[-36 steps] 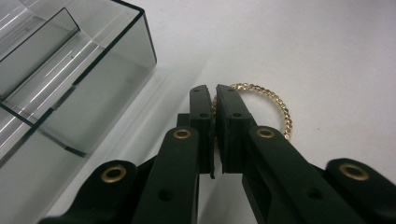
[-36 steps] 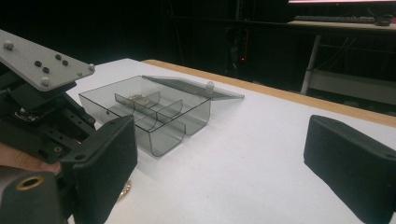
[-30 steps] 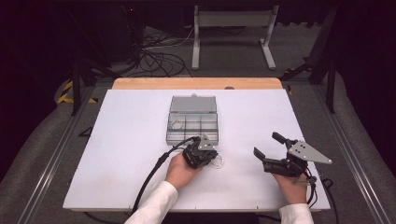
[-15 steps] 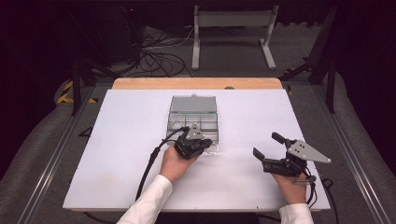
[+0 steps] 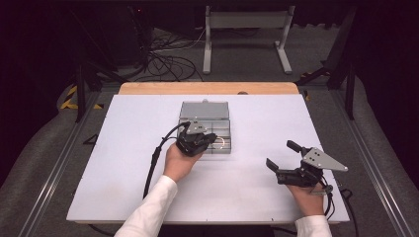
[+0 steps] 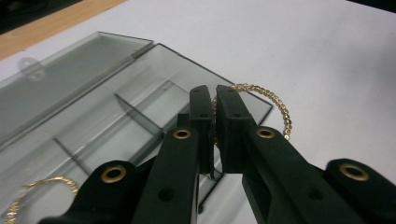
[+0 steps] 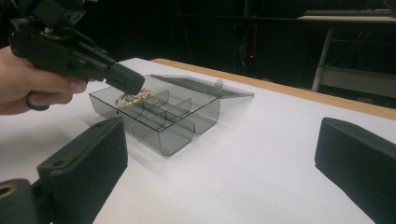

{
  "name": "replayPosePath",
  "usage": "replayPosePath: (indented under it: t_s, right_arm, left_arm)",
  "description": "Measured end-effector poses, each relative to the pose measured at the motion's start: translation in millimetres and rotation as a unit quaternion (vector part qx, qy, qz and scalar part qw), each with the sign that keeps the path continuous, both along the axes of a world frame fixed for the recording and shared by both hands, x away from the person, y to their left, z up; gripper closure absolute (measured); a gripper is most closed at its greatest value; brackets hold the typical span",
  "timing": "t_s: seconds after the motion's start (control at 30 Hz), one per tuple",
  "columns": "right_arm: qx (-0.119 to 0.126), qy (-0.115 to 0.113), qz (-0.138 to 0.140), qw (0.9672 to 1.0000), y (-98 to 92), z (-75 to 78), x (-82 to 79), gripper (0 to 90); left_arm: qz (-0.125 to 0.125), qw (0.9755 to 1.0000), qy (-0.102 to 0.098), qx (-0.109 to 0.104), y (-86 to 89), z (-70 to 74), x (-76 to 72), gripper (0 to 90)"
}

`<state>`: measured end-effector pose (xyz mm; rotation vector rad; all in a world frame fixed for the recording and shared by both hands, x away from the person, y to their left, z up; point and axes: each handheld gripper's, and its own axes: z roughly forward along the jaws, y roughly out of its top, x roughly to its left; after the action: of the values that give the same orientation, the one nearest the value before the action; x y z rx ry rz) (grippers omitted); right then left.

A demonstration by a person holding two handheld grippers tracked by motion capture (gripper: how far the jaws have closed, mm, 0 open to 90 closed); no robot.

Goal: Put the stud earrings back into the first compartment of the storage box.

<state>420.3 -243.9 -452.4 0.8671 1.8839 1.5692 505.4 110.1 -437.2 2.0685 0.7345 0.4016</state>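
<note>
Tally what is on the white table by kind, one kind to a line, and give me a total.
Gold bracelets: 2, one held in the left gripper as bracelet, one in the box
Clear compartment boxes: 1, lid open
Grippers: 2, the other being the right gripper
Total: 5

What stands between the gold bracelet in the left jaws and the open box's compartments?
Nothing visible. The left gripper holds the gold bracelet above the smoky box, whose lid lies folded back; only low dividers separate the compartments.

high view: overhead, facing forward – gripper views: close, low | shared: box point(image 5: 205, 127)
</note>
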Motion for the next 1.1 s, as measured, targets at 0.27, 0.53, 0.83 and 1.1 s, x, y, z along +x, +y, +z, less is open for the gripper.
replayPosePath:
  t_s: [0.27,0.53,0.83,1.1]
  right_arm:
    - [-0.004,0.007,0.001,1.0000,0.2,-0.9,1.8,0.2]
    - [-0.007,0.007,-0.002,0.9999,-0.2,-1.4,1.9,0.0]
    - [-0.011,0.005,-0.004,0.9999,-0.5,-1.9,2.0,0.1]
    - [-0.012,0.004,-0.006,0.9999,-0.6,-2.3,2.1,0.1]
  left_arm:
    - [0.060,0.9982,-0.005,-0.002,19.6,0.4,18.7,86.2]
    - [0.100,0.9950,-0.003,0.009,31.2,2.5,32.4,86.2]
    - [0.141,0.9897,-0.001,0.022,45.4,-2.6,46.5,86.1]
    - [0.152,0.9874,0.009,0.042,50.7,-8.6,52.7,86.0]
